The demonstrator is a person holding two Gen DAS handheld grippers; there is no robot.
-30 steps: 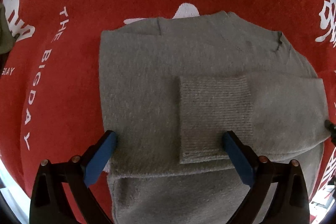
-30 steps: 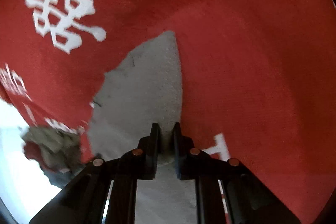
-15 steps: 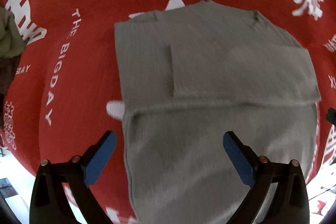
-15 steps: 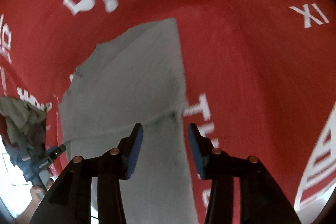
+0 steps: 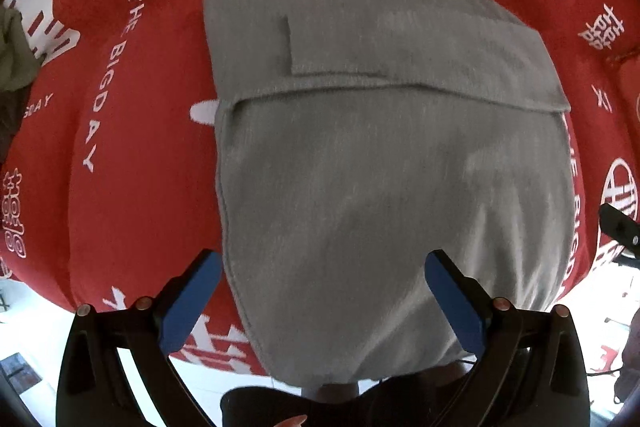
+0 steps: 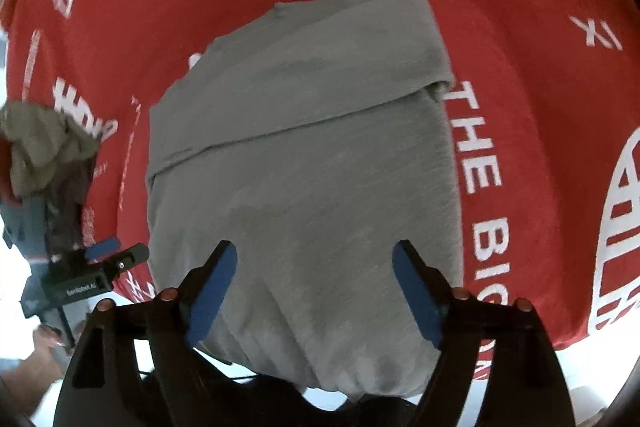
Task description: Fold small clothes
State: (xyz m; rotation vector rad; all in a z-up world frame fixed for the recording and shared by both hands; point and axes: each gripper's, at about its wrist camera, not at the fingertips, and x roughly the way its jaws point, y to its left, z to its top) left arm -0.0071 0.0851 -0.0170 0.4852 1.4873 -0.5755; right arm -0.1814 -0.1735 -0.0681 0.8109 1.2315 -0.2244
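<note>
Grey sweater (image 5: 384, 155) lies flat on the red printed cloth (image 5: 140, 155) covering the counter, sleeves folded across the chest at 12 o'clock, hem hanging over the near edge at 6 o'clock. Left claw (image 5: 322, 301) released, fingers spread, empty, above the hem. Right claw (image 6: 316, 291) likewise released and empty. Olive garment (image 6: 44, 143) heaped at 9 o'clock, apart from the sweater.
</note>
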